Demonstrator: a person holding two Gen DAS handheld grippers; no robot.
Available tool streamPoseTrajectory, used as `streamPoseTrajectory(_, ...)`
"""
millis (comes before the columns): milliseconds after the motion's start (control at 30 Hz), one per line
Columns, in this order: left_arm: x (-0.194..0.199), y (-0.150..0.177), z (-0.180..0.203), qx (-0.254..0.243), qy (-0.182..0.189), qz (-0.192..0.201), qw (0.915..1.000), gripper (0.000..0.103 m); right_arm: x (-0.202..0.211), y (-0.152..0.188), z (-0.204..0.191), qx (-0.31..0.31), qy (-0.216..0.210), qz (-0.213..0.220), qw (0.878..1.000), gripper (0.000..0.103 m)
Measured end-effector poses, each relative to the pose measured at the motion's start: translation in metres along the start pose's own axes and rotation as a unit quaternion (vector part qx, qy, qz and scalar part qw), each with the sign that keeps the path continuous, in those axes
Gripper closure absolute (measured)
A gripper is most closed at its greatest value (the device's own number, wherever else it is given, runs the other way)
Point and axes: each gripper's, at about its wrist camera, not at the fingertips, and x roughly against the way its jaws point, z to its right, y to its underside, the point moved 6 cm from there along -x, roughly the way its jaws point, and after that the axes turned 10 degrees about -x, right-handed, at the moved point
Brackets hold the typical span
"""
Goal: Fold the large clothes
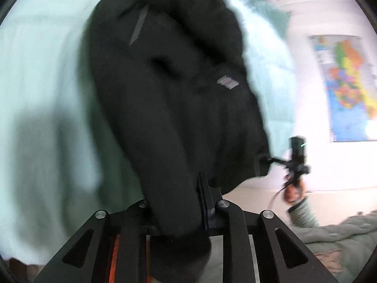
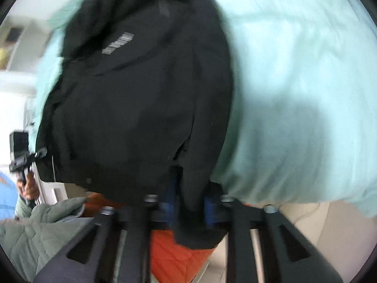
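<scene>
Left gripper (image 1: 188,202): clamped on the black jacket (image 1: 169,89) hem.
Right gripper (image 2: 188,200): clamped on the jacket's other corner.
Bed (image 2: 294,82): beyond the hanging jacket.

Both hand-held grippers — left (image 1: 181,202), right (image 2: 190,200) — clamped on black fabric.

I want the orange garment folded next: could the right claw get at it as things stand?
Probably not yet. The right claw is shut on the black jacket, whose hem hangs down over the orange garment lying just below. It would likely have to let the jacket go first.
</scene>
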Motion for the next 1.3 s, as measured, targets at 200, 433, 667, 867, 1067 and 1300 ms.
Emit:
streamPoseTrajectory(200,0.034,-0.054,0.031,-0.023,0.052,0.077,0.9954,0.084,0.031,-0.013,-0.023,0.024,-0.033,0.03,0.999,0.084)
streamPoseTrajectory(433,0.054,-0.084,0.043,-0.027,0.064,0.11,0.9915,0.084,0.051,-0.034,-0.05,0.007,-0.074,0.072,0.995,0.086)
streamPoseTrajectory(667,0.119,-0.145,0.035,-0.021,0.071,0.21,0.9749,0.084,0.116,-0.103,-0.098,0.018,-0.126,0.148,0.981,0.086)
streamPoseTrajectory(867,0.14,-0.215,0.011,-0.001,0.062,0.245,0.9676,0.084,0.153,-0.188,-0.123,0.0,-0.161,0.194,0.968,0.086)
streamPoseTrajectory(1067,0.114,-0.292,-0.048,0.072,0.01,0.231,0.9701,0.08,0.132,-0.303,-0.126,-0.059,-0.145,0.209,0.965,0.084)
streamPoseTrajectory(1300,0.002,-0.342,-0.158,0.177,-0.069,0.111,0.9756,0.078,0.021,-0.389,-0.096,-0.124,-0.036,0.133,0.983,0.08)
